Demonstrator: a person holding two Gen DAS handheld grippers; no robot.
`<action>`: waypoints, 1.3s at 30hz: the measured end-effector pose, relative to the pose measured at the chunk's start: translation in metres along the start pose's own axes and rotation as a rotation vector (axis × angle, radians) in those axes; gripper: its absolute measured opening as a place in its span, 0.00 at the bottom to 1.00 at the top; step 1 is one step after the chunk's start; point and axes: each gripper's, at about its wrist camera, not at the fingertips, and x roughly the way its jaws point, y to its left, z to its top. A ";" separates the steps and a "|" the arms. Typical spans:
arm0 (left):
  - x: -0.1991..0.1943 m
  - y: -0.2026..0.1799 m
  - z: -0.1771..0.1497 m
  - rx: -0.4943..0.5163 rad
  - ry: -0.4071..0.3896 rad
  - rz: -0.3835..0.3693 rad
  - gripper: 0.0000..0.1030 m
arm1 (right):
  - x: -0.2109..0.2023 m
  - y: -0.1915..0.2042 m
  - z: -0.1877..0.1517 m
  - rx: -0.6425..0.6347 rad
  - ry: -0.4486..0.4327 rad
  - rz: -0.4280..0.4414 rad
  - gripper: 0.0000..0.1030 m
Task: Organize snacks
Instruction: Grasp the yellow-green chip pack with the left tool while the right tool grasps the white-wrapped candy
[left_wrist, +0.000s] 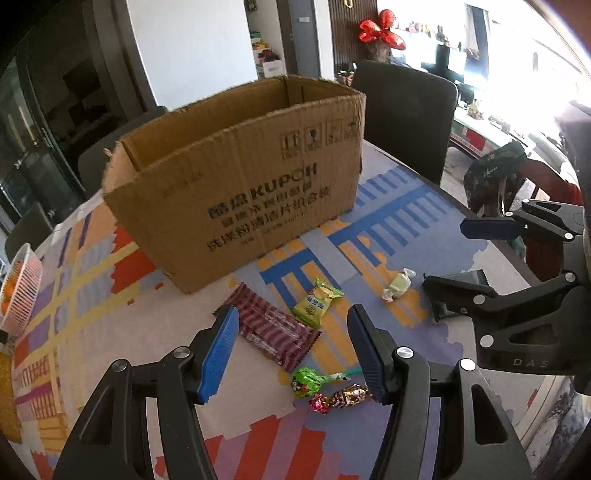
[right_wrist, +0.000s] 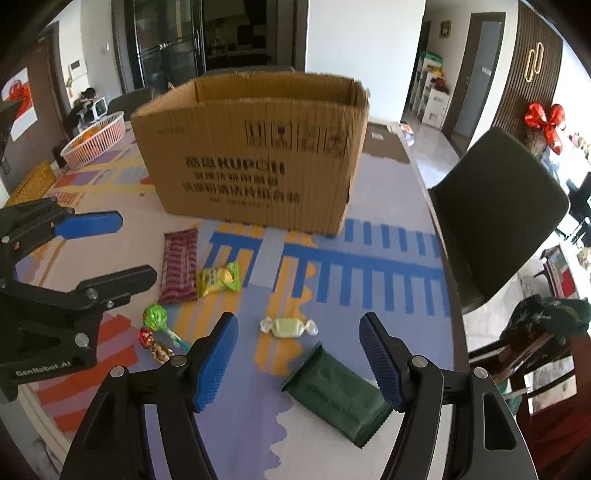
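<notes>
An open cardboard box (left_wrist: 236, 177) (right_wrist: 255, 155) stands on the patterned table. In front of it lie a maroon striped packet (left_wrist: 273, 328) (right_wrist: 180, 264), a yellow-green packet (left_wrist: 317, 302) (right_wrist: 219, 278), a pale green wrapped candy (left_wrist: 398, 284) (right_wrist: 288, 328), a green lollipop (left_wrist: 308, 380) (right_wrist: 157, 319), a red-gold foil candy (left_wrist: 340, 398) (right_wrist: 155, 345) and a dark green pouch (right_wrist: 338, 398) (left_wrist: 458, 291). My left gripper (left_wrist: 293, 354) (right_wrist: 110, 251) hangs open over the maroon packet and lollipop, empty. Above the green pouch and pale candy my right gripper (right_wrist: 299, 363) (left_wrist: 469, 254) is open, empty.
A pink basket (left_wrist: 20, 288) (right_wrist: 98, 142) with orange items sits at the table's left edge. Dark chairs (left_wrist: 404, 118) (right_wrist: 495, 210) stand by the right side of the table. A flat cardboard piece (right_wrist: 384, 146) lies behind the box.
</notes>
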 end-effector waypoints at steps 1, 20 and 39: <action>0.004 0.000 -0.001 0.002 0.008 -0.004 0.59 | 0.002 0.000 -0.001 0.000 0.006 -0.001 0.67; 0.064 -0.004 -0.001 0.080 0.061 -0.058 0.58 | 0.063 -0.006 -0.012 0.013 0.111 0.018 0.67; 0.092 -0.008 0.005 0.075 0.114 -0.071 0.45 | 0.076 -0.004 -0.012 0.001 0.106 0.036 0.50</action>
